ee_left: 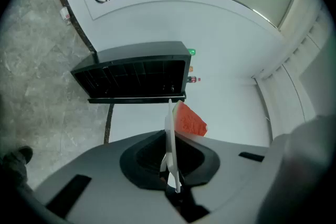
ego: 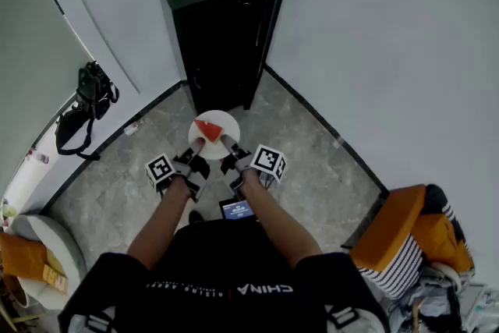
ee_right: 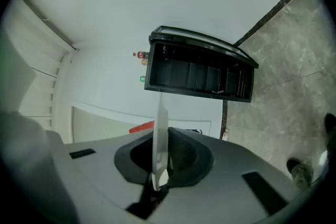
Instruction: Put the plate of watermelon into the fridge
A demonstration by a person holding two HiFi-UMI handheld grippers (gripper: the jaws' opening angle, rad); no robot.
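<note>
**State.** The left tool (ego: 198,146) and the right tool (ego: 228,143) are each clamped on the near rim of the white plate (ego: 217,138). The plate is held in the air in front of the person, well apart from the black fridge (ego: 210,43). The watermelon slice (ego: 207,129) lies loose on the plate. The fridge door (ego: 270,19) stands open.

**Hazards.**
- Both grips sit on the same near edge and bite only the thin rim, so the far side is unsupported. Uneven tool height would tilt the plate and let the slice slide off.
- Diverging tools, or a weaker grip on one side, may let the rim slip free.
- The fridge interior is dark. Clearance inside is probably adequate but cannot be confirmed. A rim strike on the fridge frame or the door could jolt the plate.
</note>
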